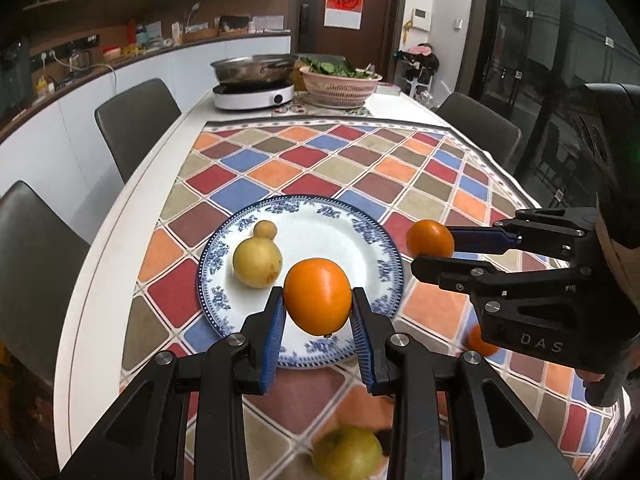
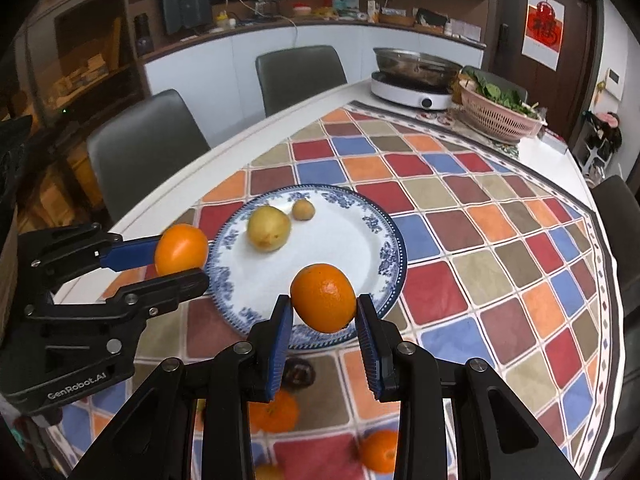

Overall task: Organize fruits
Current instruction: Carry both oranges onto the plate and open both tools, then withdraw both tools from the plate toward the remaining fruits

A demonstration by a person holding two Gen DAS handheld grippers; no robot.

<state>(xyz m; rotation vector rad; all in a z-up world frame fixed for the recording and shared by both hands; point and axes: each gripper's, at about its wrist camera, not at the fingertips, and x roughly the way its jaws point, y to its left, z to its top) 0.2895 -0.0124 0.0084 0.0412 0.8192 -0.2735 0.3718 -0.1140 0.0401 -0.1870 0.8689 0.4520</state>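
So both grippers are loaded right now; the left gripper (image 1: 318,304) has its blue pads clamped on a smooth orange fruit (image 1: 318,296), and the right gripper (image 2: 323,308) is closed the same way on a dimpled orange (image 2: 323,297) with a shiny patch on its skin. Each fruit is pinched across its widest part, I'd guess so it can't roll out sideways while it's carried; both hang over the near edge of the plate (image 2: 360,240), which makes me think the plate is where everything gets collected.

Closest to the cameras there's still loose fruit on the chequered tablecloth (image 1: 360,168); a greenish-yellow one (image 1: 347,454) under the left gripper, and a couple of blurry oranges (image 2: 276,410) under the right, so the job looks partly done at best.

Further out, the blue-and-white plate holds a yellow round fruit (image 1: 257,263) and a much smaller yellowish one (image 1: 265,230) touching it, both off to the far left side; that leaves the near half bare for the two in hand.

Way back sit a hotpot cooker (image 1: 253,94) and a pink basket of greens (image 1: 340,84); irrelevant here.
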